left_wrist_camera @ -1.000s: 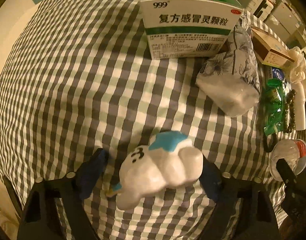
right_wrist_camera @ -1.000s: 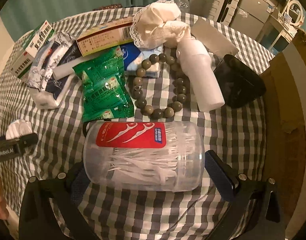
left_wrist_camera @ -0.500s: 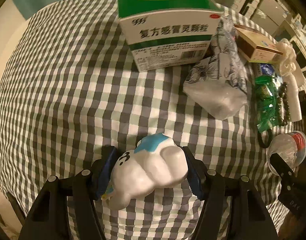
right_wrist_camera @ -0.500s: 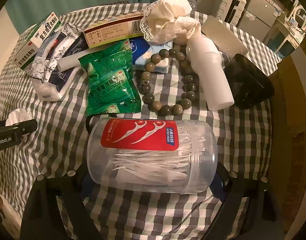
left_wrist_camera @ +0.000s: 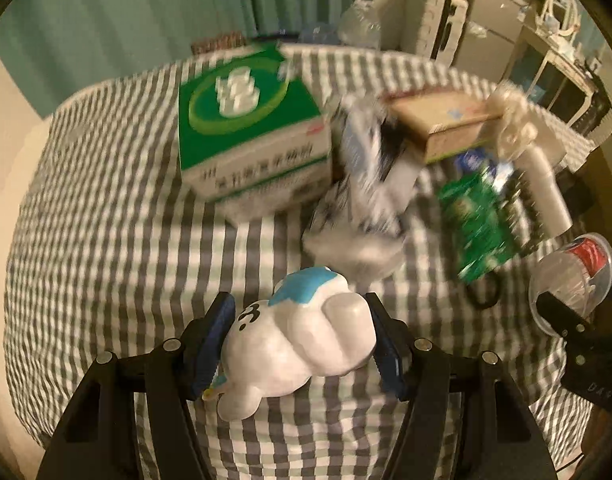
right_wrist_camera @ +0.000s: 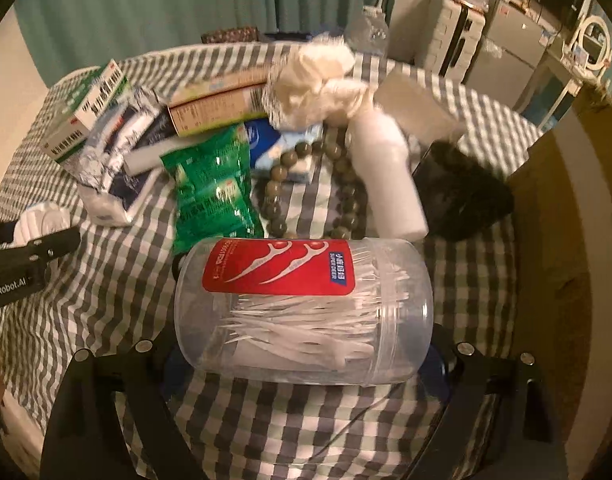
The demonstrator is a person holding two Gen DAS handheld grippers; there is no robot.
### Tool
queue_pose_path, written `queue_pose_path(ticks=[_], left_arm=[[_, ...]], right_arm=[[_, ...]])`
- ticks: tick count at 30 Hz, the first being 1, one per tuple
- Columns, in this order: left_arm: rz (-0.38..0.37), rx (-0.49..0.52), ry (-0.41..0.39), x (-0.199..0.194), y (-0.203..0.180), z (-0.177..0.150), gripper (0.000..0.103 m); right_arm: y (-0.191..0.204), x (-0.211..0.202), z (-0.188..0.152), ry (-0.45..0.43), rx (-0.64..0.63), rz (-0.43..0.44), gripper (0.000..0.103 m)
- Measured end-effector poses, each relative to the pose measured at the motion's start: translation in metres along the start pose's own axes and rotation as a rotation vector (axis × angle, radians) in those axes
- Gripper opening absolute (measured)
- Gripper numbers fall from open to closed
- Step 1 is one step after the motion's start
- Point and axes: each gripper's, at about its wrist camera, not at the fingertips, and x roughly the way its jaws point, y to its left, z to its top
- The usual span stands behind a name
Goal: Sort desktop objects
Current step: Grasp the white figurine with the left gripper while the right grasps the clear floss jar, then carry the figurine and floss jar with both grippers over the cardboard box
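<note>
Your left gripper [left_wrist_camera: 302, 344] is clamped on the rounded white figurine [left_wrist_camera: 302, 340] and your right gripper [right_wrist_camera: 302, 344] on the floss-pick jar [right_wrist_camera: 306, 308], both above the checked cloth [left_wrist_camera: 106, 220]; smooth curved sides could slip out if you swing fast

1. Table under grey-and-white checked cloth [right_wrist_camera: 86, 280]
2. Green-and-white cardboard medicine box [left_wrist_camera: 250, 132], far left
3. Floral-print soft tissue pack [right_wrist_camera: 114, 168] beside it
4. Flat tan cardboard box [right_wrist_camera: 218, 108]
5. Green foil sachet pack [right_wrist_camera: 212, 188]
6. Olive bead bracelet [right_wrist_camera: 278, 184]
7. White plastic bottle [right_wrist_camera: 389, 184], lying flat
8. Crumpled cream lace cloth [right_wrist_camera: 317, 76]
9. Black glossy case [right_wrist_camera: 461, 196], right
</note>
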Motion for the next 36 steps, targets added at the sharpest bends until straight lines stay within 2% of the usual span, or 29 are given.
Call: queue_pose_path(ticks=[2, 3, 7, 8, 9, 10, 11, 14, 21, 29, 32, 36], left_arm=[[-0.002, 0.023, -0.049, -0.015, 0.011, 0.010, 0.066], [-0.005, 0.044, -0.075, -0.029, 0.004, 0.014, 0.066], [-0.010, 0.063, -0.161, -0.077, -0.071, 0.037, 0.066], [-0.021, 0.065, -0.175, -0.080, -0.069, 0.039, 0.066], [-0.027, 0.065, -0.192, -0.090, -0.078, 0.035, 0.066], [-0.028, 0.064, -0.209, -0.101, -0.088, 0.030, 0.066], [-0.029, 0.063, -0.226, -0.112, -0.104, 0.018, 0.066], [-0.027, 0.054, -0.284, -0.131, -0.122, 0.019, 0.066], [-0.007, 0.073, -0.441, -0.162, -0.117, 0.027, 0.067], [-0.028, 0.069, -0.546, -0.199, -0.114, 0.036, 0.067], [-0.040, 0.071, -0.565, -0.208, -0.115, 0.036, 0.067], [-0.052, 0.081, -0.569, -0.214, -0.120, 0.034, 0.067]], right_arm=[[0.006, -0.007, 0.001, -0.024, 0.002, 0.000, 0.090], [0.006, -0.008, 0.002, -0.033, 0.002, 0.000, 0.090], [0.009, -0.027, 0.016, -0.083, 0.012, -0.002, 0.090], [0.005, -0.038, 0.009, -0.091, 0.012, -0.001, 0.090], [0.004, -0.042, 0.011, -0.106, 0.013, 0.000, 0.090], [-0.008, -0.056, -0.008, -0.119, 0.014, 0.001, 0.090], [-0.011, -0.064, -0.013, -0.134, 0.017, 0.002, 0.090], [-0.015, -0.080, -0.013, -0.185, 0.029, 0.007, 0.090], [-0.027, -0.106, 0.010, -0.310, 0.079, 0.019, 0.090], [-0.021, -0.160, 0.023, -0.475, 0.060, 0.041, 0.090], [-0.016, -0.172, 0.022, -0.517, 0.062, 0.046, 0.090], [-0.008, -0.177, 0.021, -0.525, 0.041, 0.053, 0.090]])
